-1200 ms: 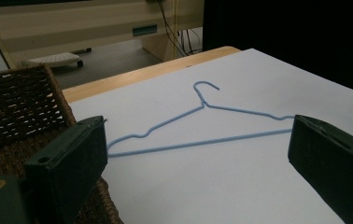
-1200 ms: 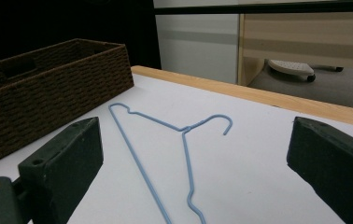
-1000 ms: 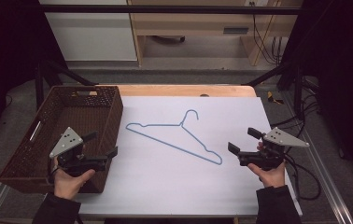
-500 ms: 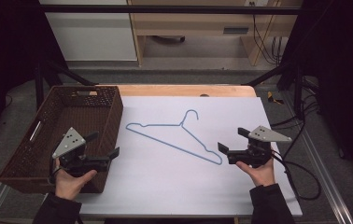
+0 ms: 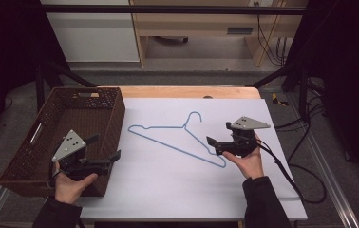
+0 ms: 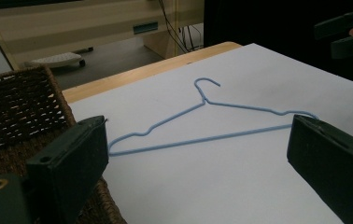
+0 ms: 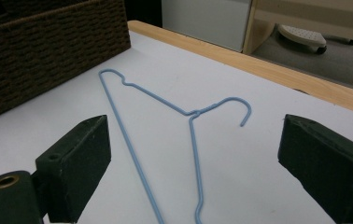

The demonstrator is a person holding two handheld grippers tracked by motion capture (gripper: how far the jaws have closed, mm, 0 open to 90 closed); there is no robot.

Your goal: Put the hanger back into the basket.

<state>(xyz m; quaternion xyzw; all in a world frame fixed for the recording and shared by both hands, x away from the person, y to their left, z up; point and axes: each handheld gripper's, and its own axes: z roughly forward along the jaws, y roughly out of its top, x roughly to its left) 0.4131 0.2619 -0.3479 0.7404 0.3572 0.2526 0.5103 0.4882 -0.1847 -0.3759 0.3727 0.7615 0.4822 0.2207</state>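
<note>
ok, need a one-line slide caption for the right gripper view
Right gripper, its open jaws just starting to close, straddles the near end of a blue wire hanger on the white table.

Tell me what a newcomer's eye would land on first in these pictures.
First, the thin light-blue wire coat hanger lying flat in the middle of the pale sheet on the wooden table. Next, the dark brown woven basket at the table's left edge. Then the right gripper, jaws open at the hanger's near corner, and the left gripper, open beside the basket.
</note>
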